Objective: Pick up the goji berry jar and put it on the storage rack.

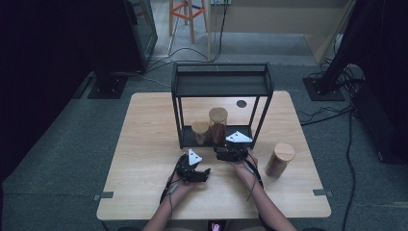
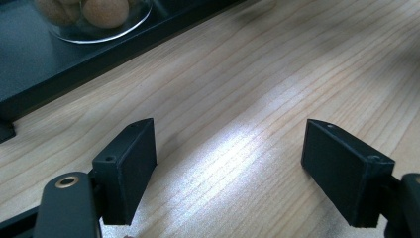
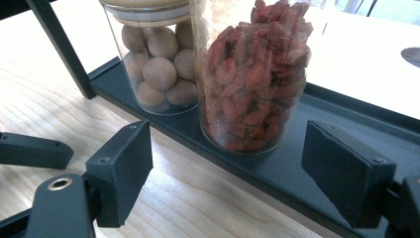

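Black rack point(image 1: 221, 84) stands on the table point(image 1: 144, 144). Two jars sit on its bottom shelf: the berry jar point(image 3: 252, 74) and the nut jar point(image 3: 156, 59) touching it. Another jar point(image 1: 279, 160) stands right of the rack. Both grippers, left point(image 2: 228, 168) and right point(image 3: 225, 173), wait before the rack, fingers wide, holding nothing.

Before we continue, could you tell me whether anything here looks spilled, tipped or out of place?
Nothing is spilled or tipped. One wooden-lidded glass jar stands alone on the wooden table, outside the black metal shelf holding two similar jars.

Black shelf point(image 1: 221, 82); red berries point(image 3: 252, 74)
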Demonstrator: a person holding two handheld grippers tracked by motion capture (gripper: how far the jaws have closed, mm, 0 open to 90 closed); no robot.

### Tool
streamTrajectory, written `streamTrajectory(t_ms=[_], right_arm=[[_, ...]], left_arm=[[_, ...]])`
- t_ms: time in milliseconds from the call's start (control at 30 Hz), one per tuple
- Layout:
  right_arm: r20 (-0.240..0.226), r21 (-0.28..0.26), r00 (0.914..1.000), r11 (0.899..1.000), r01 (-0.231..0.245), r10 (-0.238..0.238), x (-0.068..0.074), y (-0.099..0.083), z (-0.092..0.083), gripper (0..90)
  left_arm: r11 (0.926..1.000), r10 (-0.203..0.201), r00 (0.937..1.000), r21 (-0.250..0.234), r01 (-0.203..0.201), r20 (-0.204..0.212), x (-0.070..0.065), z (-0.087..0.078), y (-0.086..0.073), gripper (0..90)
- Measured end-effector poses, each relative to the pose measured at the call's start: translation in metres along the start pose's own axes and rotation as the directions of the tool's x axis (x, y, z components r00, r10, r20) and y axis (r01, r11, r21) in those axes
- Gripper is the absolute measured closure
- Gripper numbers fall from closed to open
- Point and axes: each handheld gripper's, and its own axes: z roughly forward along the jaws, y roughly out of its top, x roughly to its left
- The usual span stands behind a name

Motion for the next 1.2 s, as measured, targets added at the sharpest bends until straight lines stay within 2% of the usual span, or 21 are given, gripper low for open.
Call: streamTrajectory(t_ms=[533, 1200], right_arm=[[-0.025, 0.016, 0.9996, 1.0, 0.016, -0.015, 0.002, -0.004, -0.008, 20.8], [-0.036, 0.023, 0.9991, 0.999, 0.024, -0.023, 0.001, -0.013, -0.028, 20.6]], left_arm=[[1.0, 0.001, 1.0, 0.0, -0.001, 0.0, 0.0, 0.0, 0.0, 21.4], [1.0, 0.001, 1.0, -0.002, -0.001, 0.002, 0.0, 0.0, 0.0, 21.4]])
